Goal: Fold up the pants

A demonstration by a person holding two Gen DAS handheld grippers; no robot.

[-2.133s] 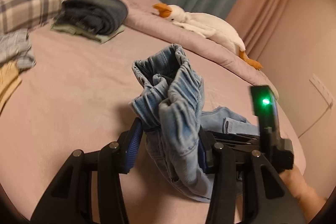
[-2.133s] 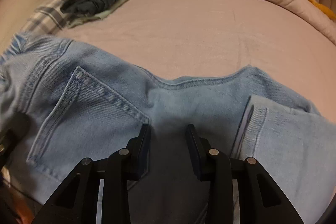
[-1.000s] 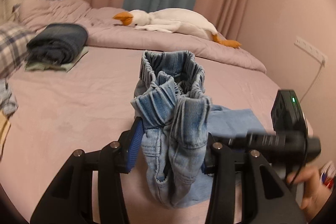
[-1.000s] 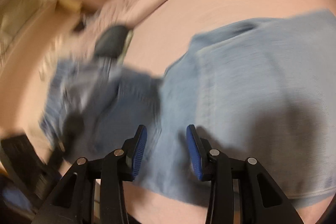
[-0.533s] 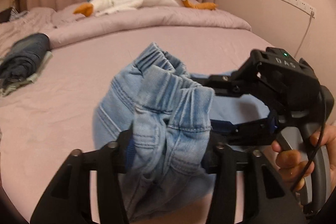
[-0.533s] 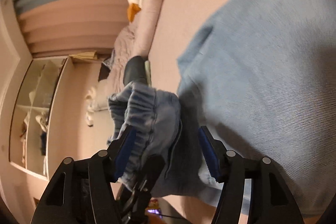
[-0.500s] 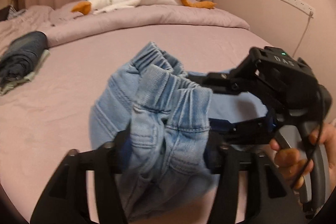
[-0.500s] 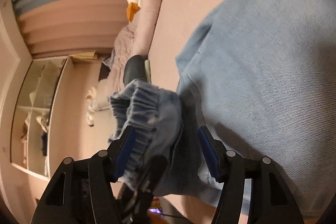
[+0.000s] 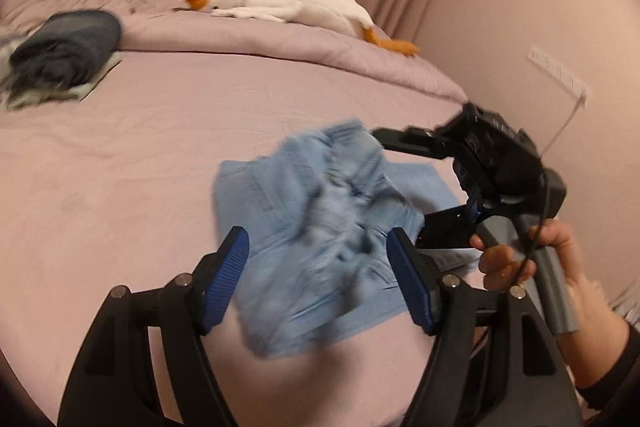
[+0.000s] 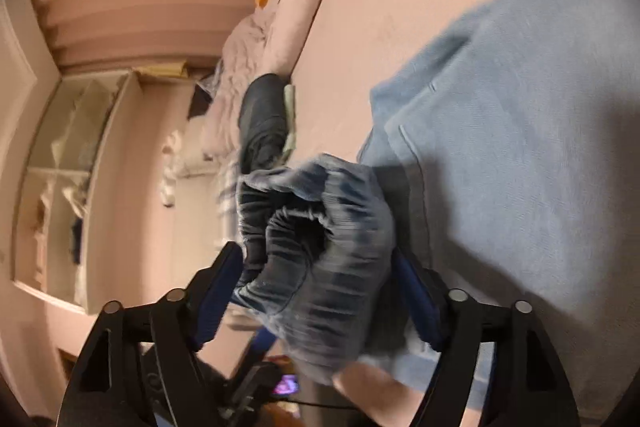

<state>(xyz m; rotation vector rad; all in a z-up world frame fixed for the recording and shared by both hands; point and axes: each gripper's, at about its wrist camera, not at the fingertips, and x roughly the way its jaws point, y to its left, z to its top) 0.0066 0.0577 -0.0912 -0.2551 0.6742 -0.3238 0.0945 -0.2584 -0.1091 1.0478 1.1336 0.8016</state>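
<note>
The pants (image 9: 320, 227) have dropped onto the pink bed (image 9: 140, 155); both tongs, just opening, stand released.

Motion blur smears the jeans' bunched waistband (image 9: 344, 203) and the dark folded clothes (image 9: 64, 55).

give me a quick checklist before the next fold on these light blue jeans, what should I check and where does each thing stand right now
1. Left gripper let go of the jeans: ok. Its jaws have just been opening and the pads stand clear of the denim between them.
2. Right gripper let go: cannot tell. Its jaws have just been opening, but the bunched waistband fills the gap.
3. Waistband lying flat: not ok, it is bunched up.
4. Jeans fully on the bed: ok.
5. Room beside the jeans: ok; the folded dark clothes and the plush goose lie far off.
6. Edges lined up: cannot tell, the picture is blurred.
</note>
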